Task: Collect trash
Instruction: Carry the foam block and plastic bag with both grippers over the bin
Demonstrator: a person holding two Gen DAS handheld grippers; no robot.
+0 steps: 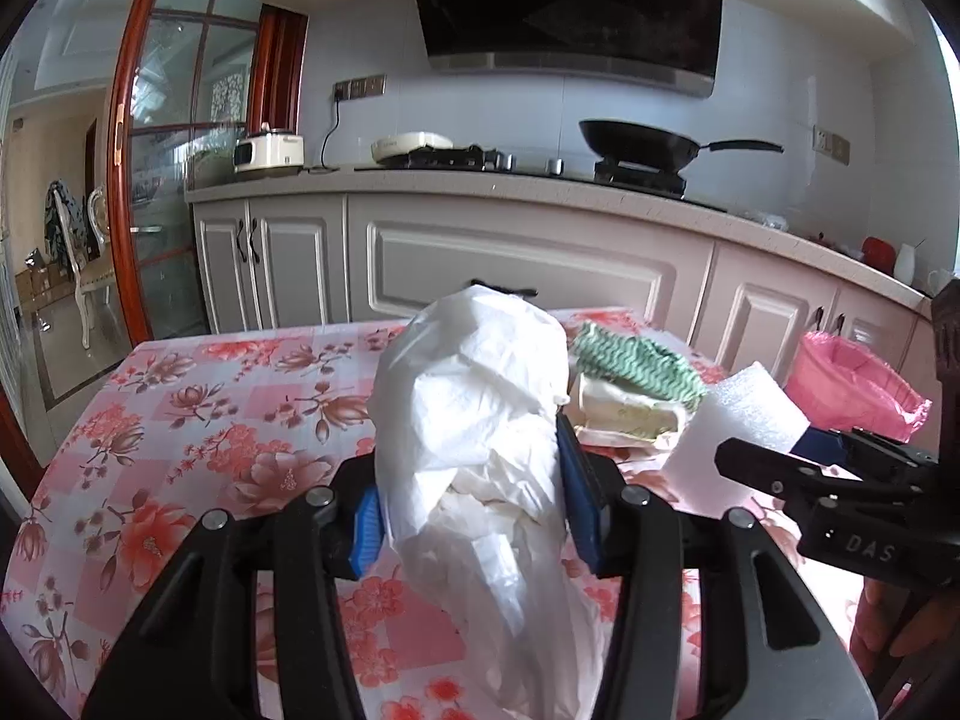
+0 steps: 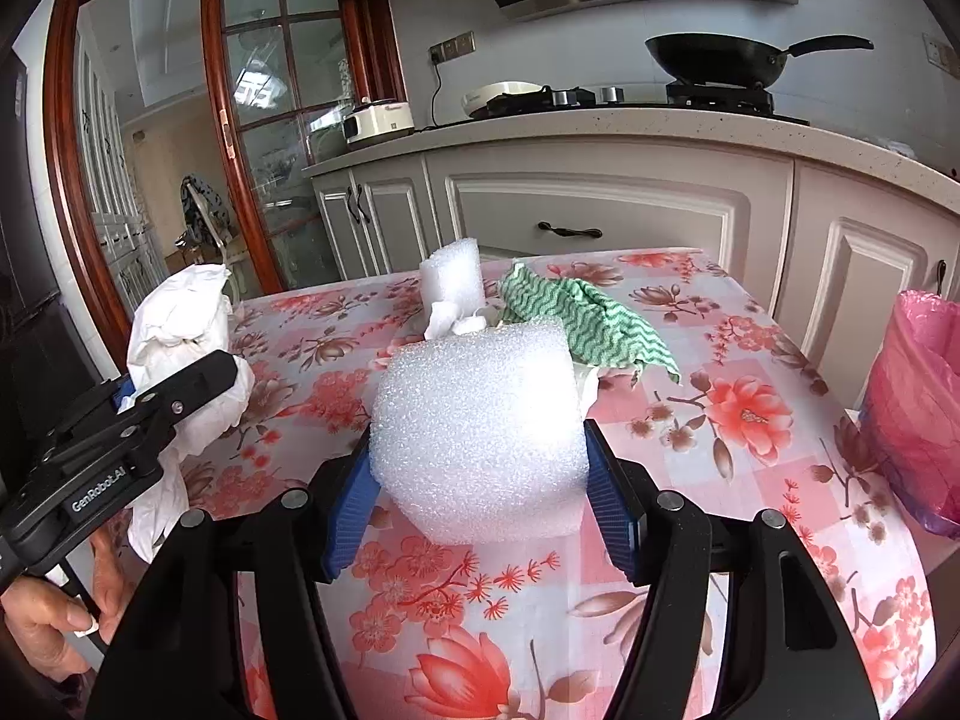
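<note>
Trash is held in both tools above the desk [image 2: 690, 480], which wears a pink floral cloth. The left tool [image 1: 468, 492] is clenched on a crumpled white plastic bag [image 1: 474, 420]; its blue pads [image 1: 579, 498] press the bag from either side, and the bag bulges above them and hangs down below them. In the right wrist view the same bag [image 2: 180, 324] shows at the left edge, lifted clear of the cloth, with a person's hand [image 2: 54, 618] under the tool's handle.

The right tool [image 2: 480, 468] is grasping a white foam block [image 2: 480, 420], its blue pads [image 2: 612, 504] pressed against the block's two flanks. From the left wrist view the block [image 1: 738, 420] sits to the right of the bag, apart from it.

On the desk behind the held pieces lie a green and white zigzag cloth [image 2: 588, 318], some crumpled white paper [image 2: 450, 318] just beside it, and a second, smaller foam piece [image 2: 453, 276] standing upright at the far edge. Under the cloth, in the left wrist view, is a pale flattened wrapper [image 1: 630, 414].

A bin lined with a pink bag [image 2: 918, 408] stands off the right edge of the desk. Across the room, a black wok [image 1: 642, 144] rests on the stove.
</note>
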